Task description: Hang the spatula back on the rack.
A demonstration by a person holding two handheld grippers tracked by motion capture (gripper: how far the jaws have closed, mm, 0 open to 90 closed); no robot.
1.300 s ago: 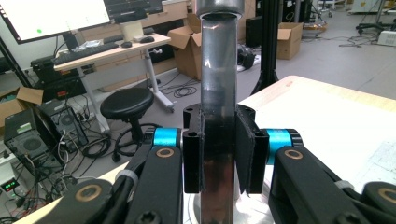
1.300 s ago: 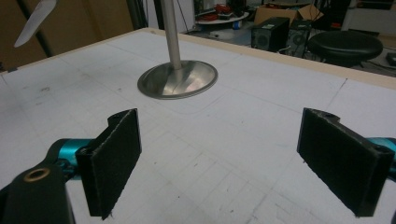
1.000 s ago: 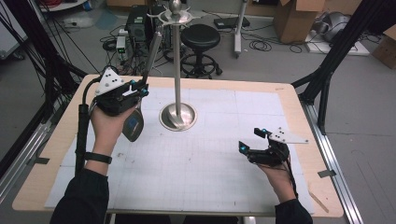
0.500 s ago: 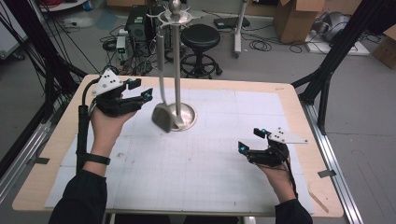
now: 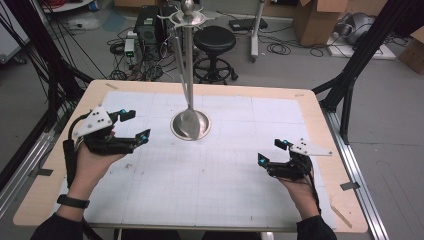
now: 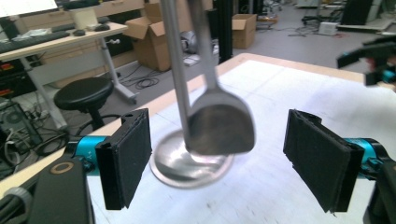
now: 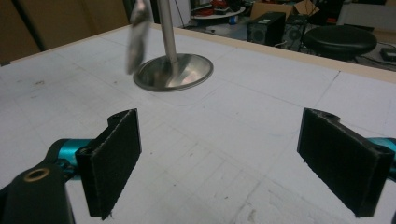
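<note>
A metal stand (image 5: 188,65) with a round base (image 5: 200,131) rises from the far middle of the white mat. A metal spatula hangs from its top ring, its handle (image 5: 181,55) slanting down beside the pole and its blurred head (image 6: 222,123) low over the base. The spatula head (image 7: 137,35) also shows left of the pole in the right gripper view. My left gripper (image 5: 137,125) is open, left of the base and apart from it, with nothing between its pads (image 6: 128,158). My right gripper (image 5: 272,151) is open over the mat at the near right, holding nothing (image 7: 233,158).
The white gridded mat (image 5: 225,190) covers a wooden table (image 5: 330,150). Beyond the far edge stand a black stool (image 5: 214,40), computer cases, cables and cardboard boxes (image 5: 320,15). Black frame legs (image 5: 350,85) flank both sides of the table.
My left gripper let go of the spatula head and drew back left and toward the person. The spatula swung right and now hangs by the pole. The right gripper stayed put.
</note>
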